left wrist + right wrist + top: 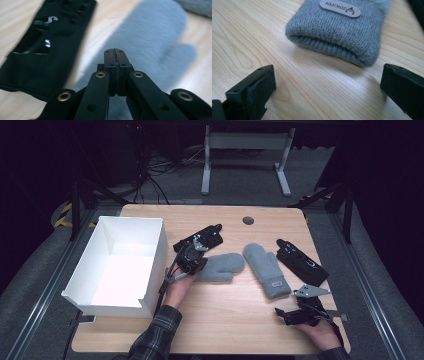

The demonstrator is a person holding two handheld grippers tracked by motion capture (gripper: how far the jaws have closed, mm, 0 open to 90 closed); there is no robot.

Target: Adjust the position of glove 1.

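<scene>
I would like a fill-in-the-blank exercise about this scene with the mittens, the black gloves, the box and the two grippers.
1. The jaws of the left gripper are ____.
2. The jaws of the right gripper are ____, facing the cuff of the labelled grey mitten.
3. The white box stands at the ____ side of the table in the high view.
4. The table holds two grey mittens and two ____ gloves.

Missing words: shut; open; left; black
</scene>
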